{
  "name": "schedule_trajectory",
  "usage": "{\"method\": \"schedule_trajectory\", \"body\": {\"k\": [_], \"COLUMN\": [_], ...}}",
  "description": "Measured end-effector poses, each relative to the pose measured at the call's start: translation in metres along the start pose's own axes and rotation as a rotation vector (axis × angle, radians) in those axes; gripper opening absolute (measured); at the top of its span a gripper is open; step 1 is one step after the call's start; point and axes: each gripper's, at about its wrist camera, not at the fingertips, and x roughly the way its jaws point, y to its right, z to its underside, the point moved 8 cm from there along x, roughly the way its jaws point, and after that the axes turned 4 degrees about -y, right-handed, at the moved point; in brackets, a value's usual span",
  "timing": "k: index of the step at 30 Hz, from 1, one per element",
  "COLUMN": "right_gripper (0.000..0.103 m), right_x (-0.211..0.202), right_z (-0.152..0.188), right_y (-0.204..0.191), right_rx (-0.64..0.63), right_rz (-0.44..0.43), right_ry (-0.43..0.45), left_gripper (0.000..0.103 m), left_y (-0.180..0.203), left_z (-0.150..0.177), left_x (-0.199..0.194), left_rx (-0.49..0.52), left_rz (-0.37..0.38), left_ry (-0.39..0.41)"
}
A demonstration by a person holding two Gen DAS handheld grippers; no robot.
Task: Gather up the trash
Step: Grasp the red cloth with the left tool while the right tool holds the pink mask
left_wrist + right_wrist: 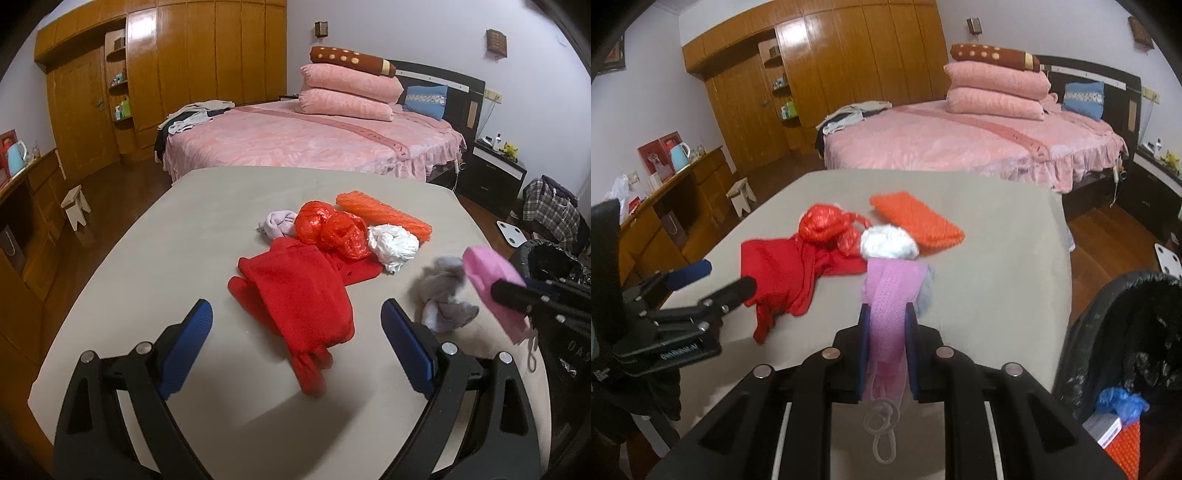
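Observation:
My right gripper (887,314) is shut on a pink mesh cloth (892,295) and holds it above the beige table (997,258); it also shows in the left wrist view (491,280). My left gripper (297,314) is open and empty, just in front of a red garment (295,295). Behind the garment lie a red plastic bag (328,229), a white crumpled wad (393,242), an orange mesh piece (384,216) and a pale lilac cloth (277,223). A grey cloth (443,291) lies at the right of the table.
A black-lined trash bin (1126,332) stands off the table's right edge, holding a blue wad (1121,400) and orange mesh. A pink bed (314,144) is beyond the table. A wooden wardrobe (184,74), a desk and a small stool (75,206) are on the left.

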Motion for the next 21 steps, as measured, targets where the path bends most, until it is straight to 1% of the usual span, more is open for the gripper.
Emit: {"method": "schedule_trajectory", "body": {"k": [3,5,7,12,14,16,18,20,21], "right_gripper": [0.017,0.017,0.017,0.017,0.017,0.017,0.017,0.017,0.017], "right_x": [0.002,0.004,0.007,0.008,0.007,0.007,0.007,0.007,0.007], "right_z": [-0.004,-0.004,-0.003,-0.003,-0.003,-0.003,-0.003,-0.003,-0.002], "right_y": [0.002,0.004,0.006,0.008,0.008,0.008,0.009,0.009,0.010], "right_rx": [0.002,0.010,0.015,0.011,0.006,0.003,0.002,0.002,0.002], "right_rz": [0.006,0.008,0.010,0.014,0.016,0.017,0.018,0.019,0.020], "right_ry": [0.005,0.005,0.002,0.001,0.003,0.005,0.004,0.001,0.000], "left_gripper": [0.089,0.083,0.082,0.075,0.068,0.064,0.055,0.033,0.028], "left_y": [-0.001,-0.002,-0.001,0.001,0.002,0.004,0.007,0.010,0.011], "left_z": [-0.001,-0.002,-0.003,-0.005,-0.005,-0.004,0.001,0.005,0.008], "left_x": [0.004,0.008,0.013,0.025,0.031,0.038,0.048,0.054,0.056], "left_rx": [-0.005,-0.012,-0.013,-0.006,-0.008,-0.006,0.000,0.003,0.006], "left_rz": [-0.004,-0.001,-0.001,-0.004,-0.004,-0.004,0.002,0.014,0.018], "left_ry": [-0.003,-0.010,-0.016,-0.029,-0.041,-0.058,-0.089,-0.115,-0.126]}}
